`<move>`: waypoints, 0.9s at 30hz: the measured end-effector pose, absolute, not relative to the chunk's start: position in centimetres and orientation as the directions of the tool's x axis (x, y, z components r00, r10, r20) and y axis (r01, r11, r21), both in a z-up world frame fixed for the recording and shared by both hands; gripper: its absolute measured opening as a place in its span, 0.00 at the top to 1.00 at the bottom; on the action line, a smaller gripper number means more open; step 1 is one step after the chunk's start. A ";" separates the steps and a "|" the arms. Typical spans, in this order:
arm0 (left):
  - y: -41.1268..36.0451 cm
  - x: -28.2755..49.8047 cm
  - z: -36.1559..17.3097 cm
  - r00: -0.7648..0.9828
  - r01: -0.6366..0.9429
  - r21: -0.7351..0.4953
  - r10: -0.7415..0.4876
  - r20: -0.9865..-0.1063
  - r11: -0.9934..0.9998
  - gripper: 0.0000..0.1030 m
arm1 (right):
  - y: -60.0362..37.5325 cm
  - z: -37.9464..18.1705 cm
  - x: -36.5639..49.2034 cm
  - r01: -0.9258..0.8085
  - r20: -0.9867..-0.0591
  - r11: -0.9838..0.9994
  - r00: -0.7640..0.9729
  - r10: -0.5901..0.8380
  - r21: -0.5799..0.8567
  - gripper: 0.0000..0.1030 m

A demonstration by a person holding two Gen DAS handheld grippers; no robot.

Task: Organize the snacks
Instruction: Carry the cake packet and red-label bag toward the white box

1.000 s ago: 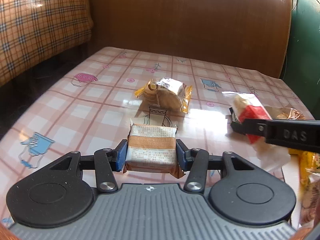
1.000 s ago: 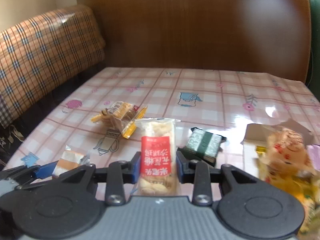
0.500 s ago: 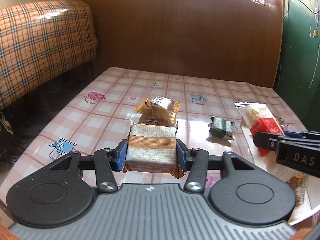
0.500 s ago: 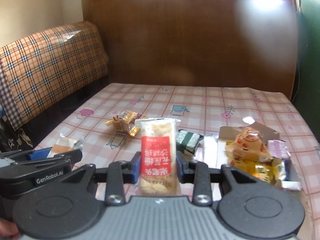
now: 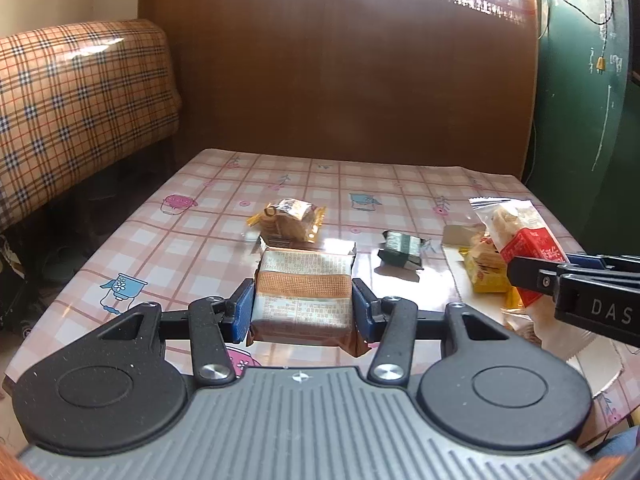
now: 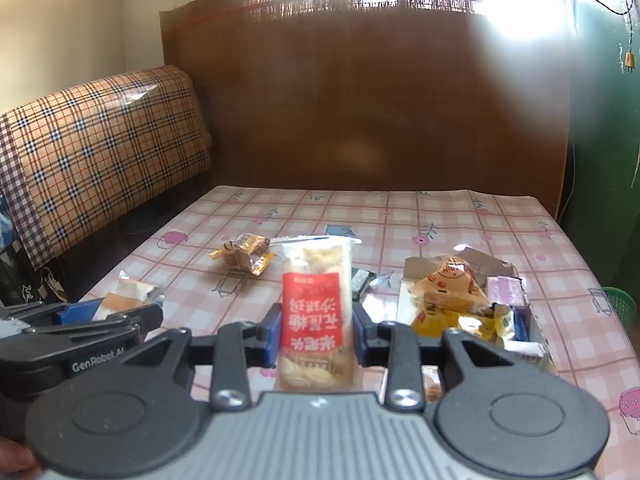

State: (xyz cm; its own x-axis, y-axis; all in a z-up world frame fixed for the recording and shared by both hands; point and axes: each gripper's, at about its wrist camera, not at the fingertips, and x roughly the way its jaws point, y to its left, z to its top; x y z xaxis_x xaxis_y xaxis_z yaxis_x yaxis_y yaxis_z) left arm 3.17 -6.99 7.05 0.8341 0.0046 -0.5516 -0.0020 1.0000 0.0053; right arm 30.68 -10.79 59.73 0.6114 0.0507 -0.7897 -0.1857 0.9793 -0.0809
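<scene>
Checked tablecloth (image 5: 192,240); "GenRobot.AI" on left gripper (image 6: 92,322).

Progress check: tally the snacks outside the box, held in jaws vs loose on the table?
Held in jaws: 2, brown-banded packet, red-label pack
Loose on table: 2, yellow-wrapped biscuits, dark green packet
Total: 4

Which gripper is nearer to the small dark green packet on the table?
Right. The right gripper hovers just in front of the dark green packet; the left gripper hovers further to its left.
</scene>
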 end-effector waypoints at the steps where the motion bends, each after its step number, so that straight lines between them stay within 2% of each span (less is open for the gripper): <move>1: -7.1 3.0 7.1 0.835 0.002 0.005 0.001 -0.551 1.000 0.41 | -10.9 59.9 30.5 -0.184 -0.788 0.979 0.614 0.049 -0.082 0.68; 27: -9.2 1.2 8.4 0.829 0.137 -0.029 -0.131 -0.543 0.990 0.41 | -15.0 63.3 28.0 -0.110 -0.739 0.988 0.673 -0.010 -0.113 0.68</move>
State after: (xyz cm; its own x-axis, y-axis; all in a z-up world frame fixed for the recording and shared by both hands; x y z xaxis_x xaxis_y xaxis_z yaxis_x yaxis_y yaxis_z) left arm 1.18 -9.23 8.35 0.8295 -0.1308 -0.5430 0.1369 0.9901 -0.0295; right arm 27.96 -14.99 63.34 0.6732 -0.0096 -0.7394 -0.1095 0.9876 -0.1125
